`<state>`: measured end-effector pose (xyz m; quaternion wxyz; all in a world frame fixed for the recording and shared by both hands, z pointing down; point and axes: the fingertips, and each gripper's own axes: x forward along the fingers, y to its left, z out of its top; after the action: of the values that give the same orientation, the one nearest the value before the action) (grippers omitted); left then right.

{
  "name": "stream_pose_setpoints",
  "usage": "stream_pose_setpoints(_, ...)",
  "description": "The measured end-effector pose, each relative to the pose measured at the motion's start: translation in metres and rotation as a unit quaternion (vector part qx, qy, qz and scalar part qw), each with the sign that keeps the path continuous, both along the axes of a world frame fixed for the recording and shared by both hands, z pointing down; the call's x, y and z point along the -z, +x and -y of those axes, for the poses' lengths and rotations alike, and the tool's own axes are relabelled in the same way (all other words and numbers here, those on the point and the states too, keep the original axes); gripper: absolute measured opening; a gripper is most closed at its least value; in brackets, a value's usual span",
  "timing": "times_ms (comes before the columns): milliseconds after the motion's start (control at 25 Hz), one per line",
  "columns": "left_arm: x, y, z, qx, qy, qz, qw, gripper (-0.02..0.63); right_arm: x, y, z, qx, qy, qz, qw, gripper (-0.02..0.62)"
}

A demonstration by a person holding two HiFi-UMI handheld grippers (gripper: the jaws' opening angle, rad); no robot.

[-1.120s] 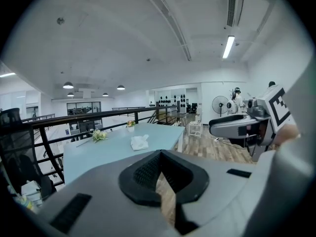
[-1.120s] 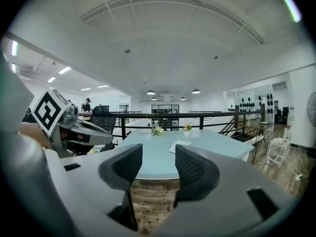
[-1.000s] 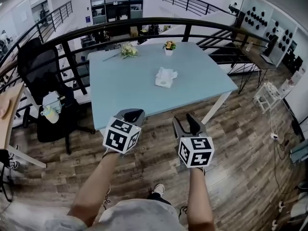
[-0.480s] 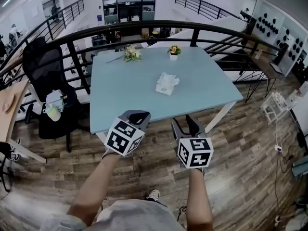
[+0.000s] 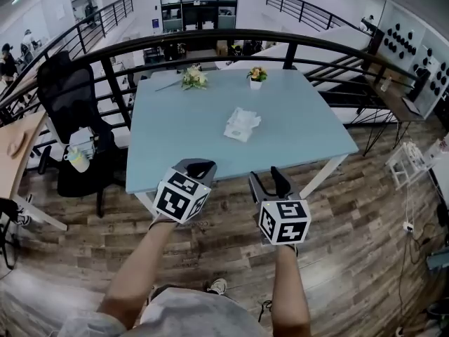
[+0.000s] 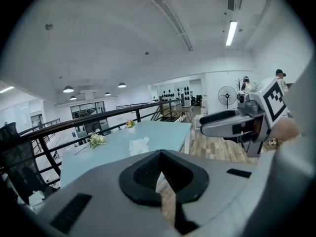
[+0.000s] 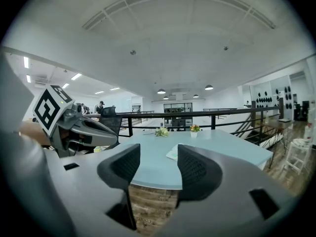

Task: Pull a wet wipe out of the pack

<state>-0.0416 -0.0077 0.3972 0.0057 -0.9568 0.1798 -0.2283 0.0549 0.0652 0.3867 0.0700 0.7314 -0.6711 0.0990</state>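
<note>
The wet wipe pack [image 5: 242, 125], white with a wipe poking out of its top, lies near the middle of the light blue table [image 5: 309, 128]. Both grippers hover over the wooden floor, short of the table's near edge and well apart from the pack. My left gripper [image 5: 196, 166] is shut and empty; in the left gripper view its tips [image 6: 160, 154] meet, with the pack [image 6: 139, 145] beyond. My right gripper [image 5: 268, 177] is open; its jaws have just been opening with nothing between them [image 7: 158, 167]. The pack [image 7: 173, 152] peeks out beside its right finger.
Two small flower arrangements [image 5: 194, 78] [image 5: 257, 74] stand at the table's far edge, before a black railing [image 5: 210, 39]. A black office chair [image 5: 70, 118] and a wooden desk [image 5: 14, 146] are at the left. A white stool [image 5: 410, 166] stands at the right.
Both grippers have been carried forward towards the table, whose near edge now lies closer. The right gripper's jaws stand a little wider. The left stays shut.
</note>
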Motion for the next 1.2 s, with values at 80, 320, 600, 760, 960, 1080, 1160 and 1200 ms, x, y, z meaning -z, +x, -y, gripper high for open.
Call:
stream_pose_setpoints(80, 0.001, 0.001, 0.005, 0.016, 0.006, 0.002, 0.9998, -0.005, 0.0, 0.005, 0.001, 0.004, 0.001, 0.003, 1.0, 0.23)
stream_pose_setpoints(320, 0.001, 0.002, 0.016, 0.062, 0.016, 0.001, 0.9979, -0.004, -0.001, 0.015, 0.006, 0.014, 0.001, 0.004, 1.0, 0.252)
stream_pose_setpoints(600, 0.003, 0.009, 0.028, 0.093, 0.008, -0.017, 0.9955, -0.003, -0.004, 0.027, 0.011, 0.019, -0.001, -0.001, 1.0, 0.253)
stream_pose_setpoints(760, -0.001, 0.015, 0.034, 0.096, 0.006, -0.018, 0.9951, -0.003, -0.006, 0.035, 0.018, 0.018, 0.001, -0.002, 1.0, 0.253)
stream_pose_setpoints(960, -0.006, 0.024, 0.045, 0.1, 0.0, -0.02, 0.9947, -0.003, -0.01, 0.044, 0.032, 0.023, -0.003, -0.002, 1.0, 0.253)
stream_pose_setpoints(1080, -0.009, 0.031, 0.057, 0.102, -0.003, -0.021, 0.9945, -0.003, -0.014, 0.049, 0.043, 0.025, -0.007, -0.002, 1.0, 0.253)
stream_pose_setpoints(1160, -0.012, 0.035, 0.065, 0.103, -0.005, -0.022, 0.9944, -0.003, -0.017, 0.053, 0.051, 0.027, -0.01, -0.002, 1.0, 0.253)
stream_pose_setpoints(1200, -0.014, 0.037, 0.069, 0.103, -0.006, -0.022, 0.9944, -0.003, -0.019, 0.055, 0.056, 0.028, -0.011, -0.003, 1.0, 0.253)
